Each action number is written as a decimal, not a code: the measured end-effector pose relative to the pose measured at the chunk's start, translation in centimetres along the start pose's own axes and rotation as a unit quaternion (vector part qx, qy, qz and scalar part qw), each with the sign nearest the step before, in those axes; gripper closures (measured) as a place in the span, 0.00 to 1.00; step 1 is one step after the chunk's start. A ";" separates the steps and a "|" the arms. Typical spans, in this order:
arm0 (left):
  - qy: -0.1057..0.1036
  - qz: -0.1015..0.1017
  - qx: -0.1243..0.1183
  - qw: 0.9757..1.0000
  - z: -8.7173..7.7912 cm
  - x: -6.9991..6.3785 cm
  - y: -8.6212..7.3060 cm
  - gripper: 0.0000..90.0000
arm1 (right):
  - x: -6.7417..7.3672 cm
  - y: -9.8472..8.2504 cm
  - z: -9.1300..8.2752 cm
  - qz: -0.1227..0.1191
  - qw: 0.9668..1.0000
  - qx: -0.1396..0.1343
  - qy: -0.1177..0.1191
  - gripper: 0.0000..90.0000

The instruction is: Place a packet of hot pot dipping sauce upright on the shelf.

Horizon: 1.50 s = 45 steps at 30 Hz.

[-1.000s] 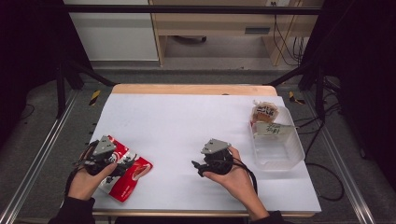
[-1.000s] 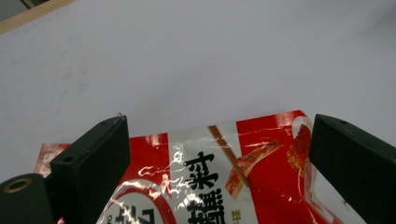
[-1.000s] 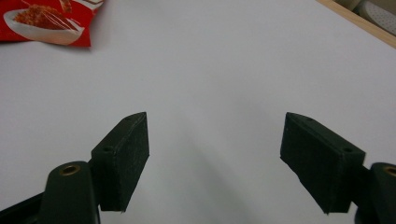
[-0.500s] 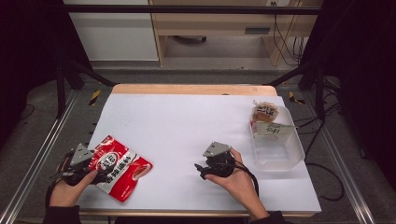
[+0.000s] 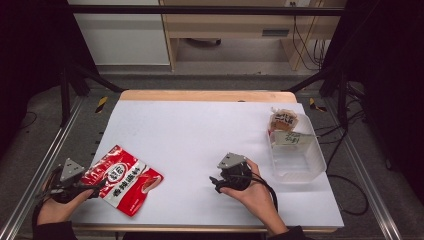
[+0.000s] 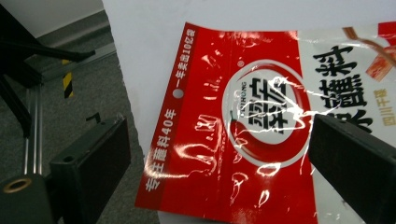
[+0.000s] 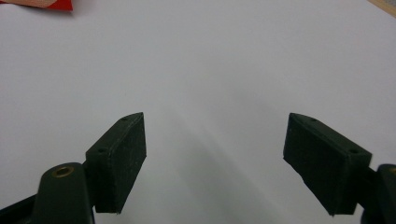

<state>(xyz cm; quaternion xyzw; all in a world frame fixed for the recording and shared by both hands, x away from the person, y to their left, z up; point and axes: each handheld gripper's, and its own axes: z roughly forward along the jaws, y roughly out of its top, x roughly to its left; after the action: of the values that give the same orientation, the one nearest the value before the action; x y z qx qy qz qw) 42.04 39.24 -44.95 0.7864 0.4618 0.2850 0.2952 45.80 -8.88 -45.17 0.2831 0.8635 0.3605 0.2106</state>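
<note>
Clear rectangular plastic tub (image 5: 297,159), labelled, small brown packet (image 5: 283,120) beside its far end; left gripper (image 5: 95,186) and right gripper (image 5: 214,182), jaws spread.

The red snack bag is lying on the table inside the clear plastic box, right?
Not quite. The red snack bag lies on the table near its left edge, far from the clear plastic box on the right. The high view shows it.

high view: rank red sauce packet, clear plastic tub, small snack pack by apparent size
1. Red sauce packet and clear plastic tub: similar footprint, and the tub lies farther from the camera, so unranked.
2. Small snack pack: clearly smallest, resting at the tub's far end.
</note>
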 end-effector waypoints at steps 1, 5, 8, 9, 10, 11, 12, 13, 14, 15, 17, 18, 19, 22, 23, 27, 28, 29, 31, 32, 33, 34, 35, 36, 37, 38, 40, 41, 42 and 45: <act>0.001 -0.002 0.001 1.000 0.1 0.1 -0.1 0.07 | 0.0 0.0 0.0 0.000 1.000 0.001 0.000 0.24; -0.003 -0.009 0.005 1.000 0.2 0.5 -0.4 0.07 | 0.1 0.0 0.2 -0.004 1.000 0.004 0.003 0.24; -0.010 -0.014 0.016 1.000 0.5 0.6 -0.7 0.07 | 0.2 -0.1 0.2 -0.007 1.000 0.007 0.002 0.24; -0.011 -0.014 0.021 1.000 0.6 0.7 -0.8 0.07 | 0.2 -0.1 0.3 -0.006 1.000 0.007 0.002 0.24; -0.010 -0.014 0.024 1.000 0.6 0.8 -0.9 0.07 | 0.3 -0.1 0.4 -0.008 1.000 0.011 0.002 0.24; -0.008 -0.017 0.022 1.000 0.6 0.8 -0.9 0.07 | 0.3 -0.1 0.4 -0.008 1.000 0.011 0.002 0.24; -0.007 -0.020 0.021 1.000 0.5 0.9 -1.0 0.07 | 0.3 -0.1 0.5 -0.010 1.000 0.011 0.005 0.24; -0.005 -0.023 0.019 1.000 0.5 1.0 -1.0 0.07 | 0.3 -0.1 0.5 -0.010 1.000 0.011 0.005 0.24; -0.005 -0.022 0.021 1.000 0.5 1.0 -1.0 0.08 | 0.4 -0.1 0.5 -0.010 1.000 0.011 0.004 0.24; -0.006 -0.024 0.022 0.999 0.6 1.1 -1.1 0.08 | 0.4 -0.1 0.5 -0.013 1.000 0.015 0.005 0.24; -0.008 -0.028 0.024 0.999 0.7 1.2 -1.2 0.08 | 0.4 -0.1 0.5 -0.015 1.000 0.017 0.004 0.23; -0.009 -0.028 0.025 0.999 0.8 1.2 -1.3 0.08 | 0.4 -0.1 0.6 -0.015 1.000 0.015 0.005 0.23; -0.009 -0.031 0.025 0.999 0.9 1.3 -1.3 0.08 | 0.4 -0.1 0.6 -0.014 1.000 0.014 0.005 0.23; -0.012 -0.033 0.029 0.999 1.1 1.5 -1.5 0.08 | 0.5 -0.1 0.6 -0.012 1.000 0.017 0.003 0.23; -0.014 -0.034 0.031 0.999 1.2 1.6 -1.5 0.08 | 0.5 -0.1 0.6 -0.013 1.000 0.017 0.004 0.23; -0.022 -0.041 0.032 0.998 1.4 1.7 -1.7 0.10 | 0.5 -0.1 0.7 -0.015 1.000 0.019 0.005 0.23; -0.024 -0.042 0.033 0.998 1.4 1.6 -1.7 0.10 | 0.5 -0.1 0.7 -0.016 1.000 0.020 0.004 0.23; -0.026 -0.043 0.033 0.998 1.4 1.6 -1.6 0.11 | 0.6 -0.1 0.7 -0.016 1.000 0.020 0.005 0.23; -0.036 -0.047 0.030 0.998 1.3 1.5 -1.6 0.13 | 0.6 -0.1 0.7 -0.016 1.000 0.019 0.005 0.23; -0.040 -0.050 0.028 0.998 1.3 1.4 -1.6 0.15 | 0.5 -0.1 0.7 -0.016 1.000 0.020 0.005 0.23; -0.041 -0.047 0.028 0.998 1.3 1.4 -1.5 0.16 | 0.5 -0.1 0.7 -0.016 1.000 0.020 0.005 0.23; -0.041 -0.046 0.030 0.998 1.3 1.4 -1.5 0.16 | 0.5 -0.1 0.7 -0.015 1.000 0.020 0.004 0.23; -0.041 -0.046 0.030 0.998 1.3 1.4 -1.5 0.17 | 0.5 -0.1 0.7 -0.016 1.000 0.021 0.004 0.23; -0.042 -0.047 0.029 0.998 1.2 1.4 -1.5 0.17 | 0.5 -0.1 0.7 -0.016 1.000 0.021 0.004 0.23; -0.041 -0.050 0.025 0.998 1.1 1.4 -1.5 0.18 | 0.5 -0.1 0.7 -0.017 1.000 0.022 0.005 0.23; -0.041 -0.053 0.022 0.998 1.0 1.4 -1.4 0.19 | 0.5 -0.1 0.7 -0.017 1.000 0.023 0.005 0.23; -0.041 -0.055 0.014 0.998 0.6 1.3 -1.2 0.20 | 0.5 -0.2 0.7 -0.017 1.000 0.024 0.005 0.23; -0.043 -0.057 0.007 0.997 0.4 1.2 -1.1 0.21 | 0.5 -0.2 0.7 -0.017 1.000 0.021 0.006 0.23; -0.049 -0.058 0.000 0.997 0.2 1.1 -0.9 0.25 | 0.5 -0.2 0.7 -0.017 1.000 0.022 0.006 0.23; -0.069 -0.066 -0.011 0.995 0.0 0.8 -0.6 0.27 | 0.5 -0.2 0.8 -0.016 1.000 0.023 0.005 0.23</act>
<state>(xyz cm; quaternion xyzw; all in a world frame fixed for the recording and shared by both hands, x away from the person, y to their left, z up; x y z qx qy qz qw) 42.02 40.16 -45.31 0.7689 0.4880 0.2151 0.3526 45.79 -8.30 -45.88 0.2722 0.8769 0.3389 0.2054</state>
